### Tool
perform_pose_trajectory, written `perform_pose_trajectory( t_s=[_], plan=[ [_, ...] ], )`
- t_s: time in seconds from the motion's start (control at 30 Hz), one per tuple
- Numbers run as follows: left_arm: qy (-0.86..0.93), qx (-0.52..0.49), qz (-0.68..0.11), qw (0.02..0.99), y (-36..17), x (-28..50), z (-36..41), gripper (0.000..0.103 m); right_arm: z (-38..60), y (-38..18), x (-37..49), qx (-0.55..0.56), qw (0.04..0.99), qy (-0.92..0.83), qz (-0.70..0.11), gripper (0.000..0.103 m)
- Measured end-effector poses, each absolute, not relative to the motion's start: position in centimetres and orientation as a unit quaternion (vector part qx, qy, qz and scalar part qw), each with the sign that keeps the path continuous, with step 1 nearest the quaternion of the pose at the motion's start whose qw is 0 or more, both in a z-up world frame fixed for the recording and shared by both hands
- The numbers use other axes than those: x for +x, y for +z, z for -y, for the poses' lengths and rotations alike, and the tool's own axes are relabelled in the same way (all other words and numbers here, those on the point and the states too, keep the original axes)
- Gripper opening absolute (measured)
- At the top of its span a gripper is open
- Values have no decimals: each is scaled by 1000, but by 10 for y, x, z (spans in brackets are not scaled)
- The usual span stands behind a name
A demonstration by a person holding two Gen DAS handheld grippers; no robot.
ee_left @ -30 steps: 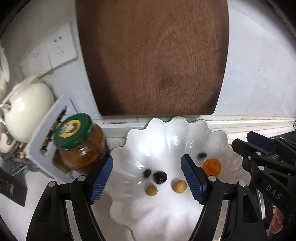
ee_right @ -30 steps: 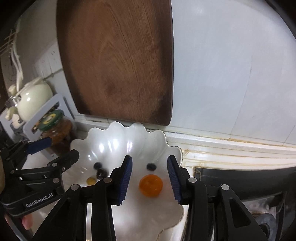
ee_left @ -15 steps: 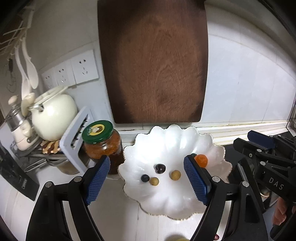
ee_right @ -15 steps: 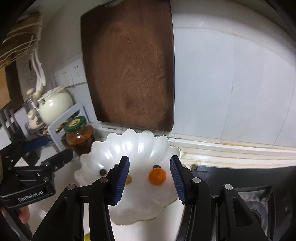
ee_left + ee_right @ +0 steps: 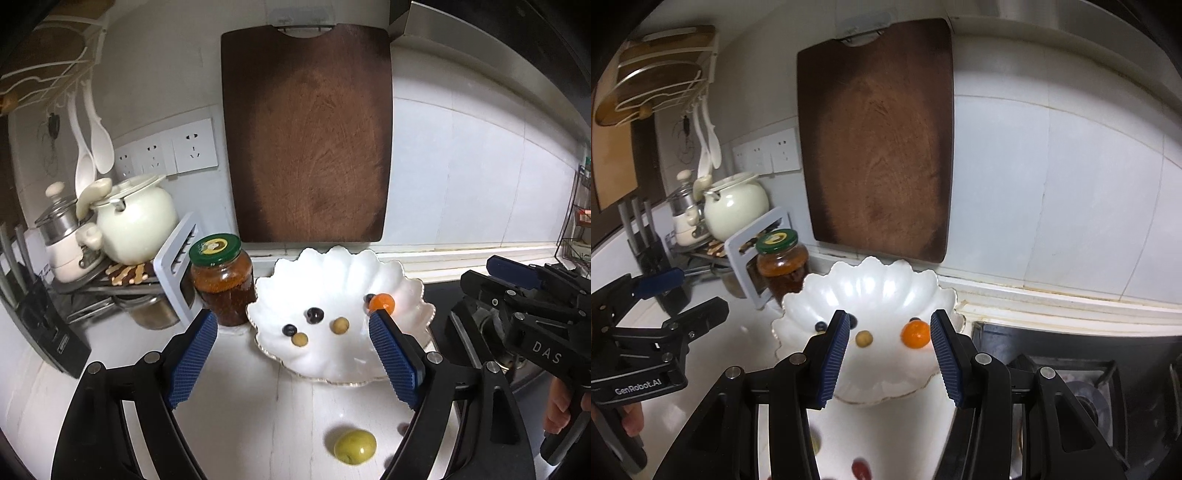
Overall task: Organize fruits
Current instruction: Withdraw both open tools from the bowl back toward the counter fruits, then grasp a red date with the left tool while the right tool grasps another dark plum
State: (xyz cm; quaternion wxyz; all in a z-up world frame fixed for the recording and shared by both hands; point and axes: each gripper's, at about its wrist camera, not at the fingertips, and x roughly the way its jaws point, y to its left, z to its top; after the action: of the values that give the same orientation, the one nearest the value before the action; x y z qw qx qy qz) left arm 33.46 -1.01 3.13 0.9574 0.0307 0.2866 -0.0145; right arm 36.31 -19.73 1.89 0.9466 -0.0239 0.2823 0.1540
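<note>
In the left wrist view the left gripper (image 5: 291, 350) fills the lower half of the frame, its blue-padded jaws standing wide apart with nothing between the pads; they have just been opening further. Beyond the tips, at centre frame, sits the white scalloped dish (image 5: 399, 273) on the white counter (image 5: 258, 406). Inside it lie two tan round fruits (image 5: 339, 326), two dark berries (image 5: 314, 315) and, at its right side, a small orange fruit (image 5: 382, 302) that shows just above the tip of the right-hand pad, farther back and not touched. A green round fruit (image 5: 355, 447) rests on the counter at the bottom of the frame, below the dish and between the two jaw arms, untouched.

In the right wrist view the right gripper (image 5: 888, 328) rises from the bottom centre, jaws partly apart and empty, having opened a little a moment ago. The orange fruit (image 5: 915, 333) appears just inside the right-hand pad, and one tan fruit (image 5: 864, 338) just inside the left-hand pad, both lying in the dish (image 5: 871, 280) behind the tips. A red fruit (image 5: 860, 468) lies at the bottom edge. A green-lidded jar (image 5: 781, 258) stands left of the dish, and a dark cutting board (image 5: 875, 140) leans on the wall above.
</note>
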Motion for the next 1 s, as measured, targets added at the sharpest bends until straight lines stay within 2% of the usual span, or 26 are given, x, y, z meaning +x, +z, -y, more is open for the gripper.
perform_pose_trajectory(
  t_s=[0.57,1.0],
  plan=[
    [-18,45,-302,952,12,273,10,85,198,6,305,-35,943,151,-294,47],
    [-18,58,-317,946,-20,243,17,85,202,-26,283,-30,924,168,-342,47]
  ],
)
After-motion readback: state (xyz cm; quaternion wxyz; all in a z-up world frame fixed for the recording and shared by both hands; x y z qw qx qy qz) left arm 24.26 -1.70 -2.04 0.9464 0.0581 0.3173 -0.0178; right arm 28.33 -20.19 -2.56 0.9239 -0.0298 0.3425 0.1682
